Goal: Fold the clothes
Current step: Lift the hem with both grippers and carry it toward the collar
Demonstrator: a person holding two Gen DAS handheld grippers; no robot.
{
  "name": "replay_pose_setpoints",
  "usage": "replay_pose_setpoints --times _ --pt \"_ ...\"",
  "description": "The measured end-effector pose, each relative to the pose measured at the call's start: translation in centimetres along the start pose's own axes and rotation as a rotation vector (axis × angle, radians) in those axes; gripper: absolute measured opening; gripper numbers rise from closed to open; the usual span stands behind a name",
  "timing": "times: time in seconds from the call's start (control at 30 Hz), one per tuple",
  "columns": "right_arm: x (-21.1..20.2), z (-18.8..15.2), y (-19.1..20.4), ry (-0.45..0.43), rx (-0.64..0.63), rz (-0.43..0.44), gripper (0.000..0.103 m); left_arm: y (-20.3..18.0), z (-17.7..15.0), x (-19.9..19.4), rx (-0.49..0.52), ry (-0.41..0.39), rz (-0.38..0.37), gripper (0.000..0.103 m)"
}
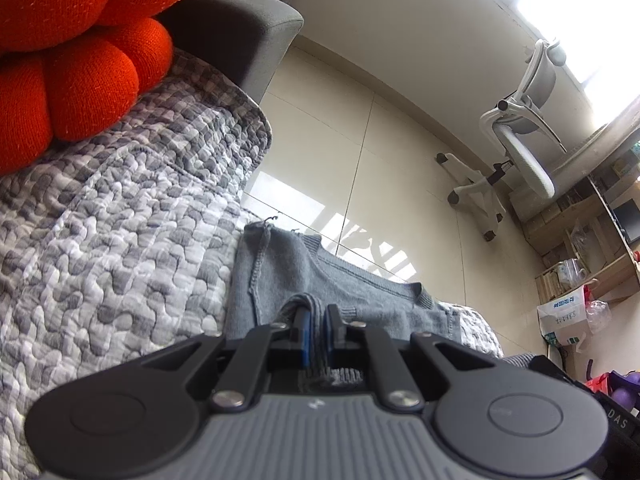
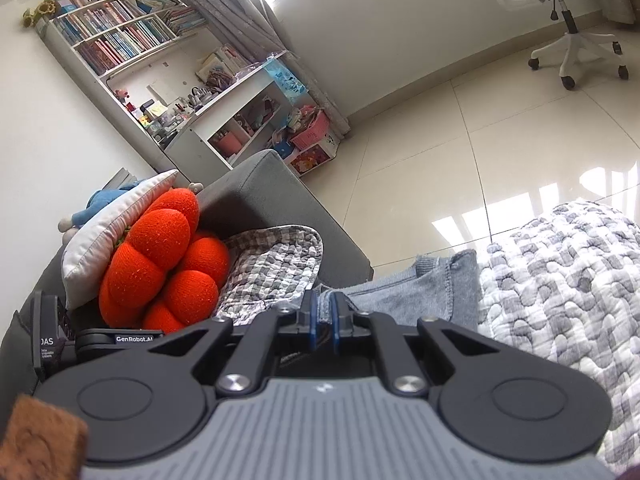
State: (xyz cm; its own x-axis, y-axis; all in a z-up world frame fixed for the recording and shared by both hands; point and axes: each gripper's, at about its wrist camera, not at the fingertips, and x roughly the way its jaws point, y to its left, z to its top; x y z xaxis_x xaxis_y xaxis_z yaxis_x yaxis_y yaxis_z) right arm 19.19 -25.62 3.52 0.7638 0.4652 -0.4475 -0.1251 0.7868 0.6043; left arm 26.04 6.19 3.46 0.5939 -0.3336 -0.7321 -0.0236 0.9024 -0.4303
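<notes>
Two grippers, one grey sweater [image 1: 304,280]. The sweater lies on a grey-and-white quilt [image 1: 120,240] covering a grey sofa [image 1: 240,28], at the sofa's front edge, with pale floor tiles [image 1: 380,140] beyond.

In the left wrist view, the left gripper [image 1: 316,334] has its jaws drawn narrow, pinching a ribbed fold of the sweater between two blue pads [image 1: 305,336]. The rest of the sweater spreads flat just beyond the fingers.

In the right wrist view, the right gripper [image 2: 323,320] likewise has narrow jaws clamped on a sweater edge. The garment stretches away to the right of the fingers, onto the quilt [image 2: 560,280].

One orange cushion [image 2: 164,268] of rounded lobes sits at the sofa's far end, with one white pillow [image 2: 116,224] behind it. One white office chair [image 2: 560,12] stands far across the floor.

One white bookshelf [image 2: 152,52] stands against the far wall. Its upper shelves hold rows of books; its lower shelves hold small clutter, too small to tell. A pink basket [image 2: 312,136] sits on the floor at its foot.
</notes>
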Motion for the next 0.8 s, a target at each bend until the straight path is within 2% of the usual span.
replay_pose_setpoints --times 0.27,0.67,0.8 --pt "2.4 1.2 -1.3 -0.009 -0.021 -0.058 0.010 -1.4 2.1 3.1 0.039 -0.002 0.043 0.007" --pt "6.6 2.6 -4.0 0.025 0.004 -0.097 0.010 -1.2 4.3 7.7 0.020 0.009 0.040 0.007" --pt "8.2 2.9 -5.2 0.038 0.028 -0.124 0.010 0.0 4.6 8.5 -0.019 0.004 0.013 0.008"
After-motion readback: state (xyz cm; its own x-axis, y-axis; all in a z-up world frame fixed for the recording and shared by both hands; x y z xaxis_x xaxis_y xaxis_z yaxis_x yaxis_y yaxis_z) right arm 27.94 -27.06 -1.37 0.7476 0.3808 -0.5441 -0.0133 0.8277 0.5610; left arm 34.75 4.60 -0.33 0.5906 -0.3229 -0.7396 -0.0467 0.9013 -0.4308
